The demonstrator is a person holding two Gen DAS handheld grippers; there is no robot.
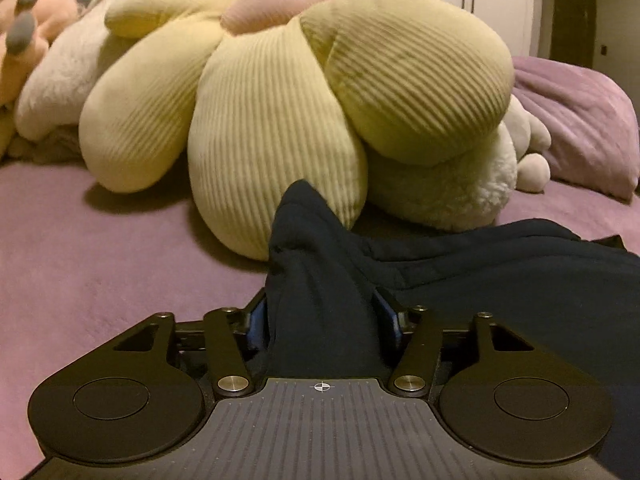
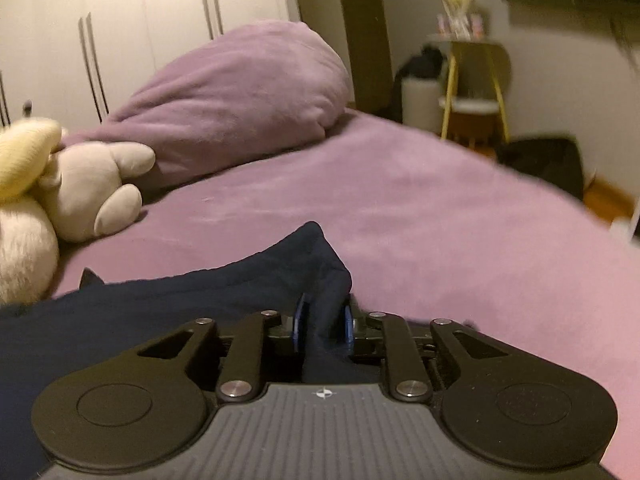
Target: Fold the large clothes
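Observation:
A dark navy garment (image 1: 480,264) lies on the purple bed cover (image 1: 100,248). In the left wrist view my left gripper (image 1: 322,316) is shut on a bunched corner of it, and the cloth peaks up between the blue pads (image 1: 256,324). In the right wrist view my right gripper (image 2: 324,324) is shut on another corner of the navy garment (image 2: 160,312), with cloth pinched between its blue pads (image 2: 301,320). The garment stretches from each grip toward the other gripper.
A big yellow ribbed flower cushion (image 1: 280,100) and cream plush toys (image 1: 460,192) lie just beyond the left gripper. A purple pillow (image 2: 240,88) and a plush rabbit (image 2: 92,188) lie ahead left of the right gripper. The bed edge (image 2: 580,216) drops off at the right; wardrobes (image 2: 120,20) stand behind.

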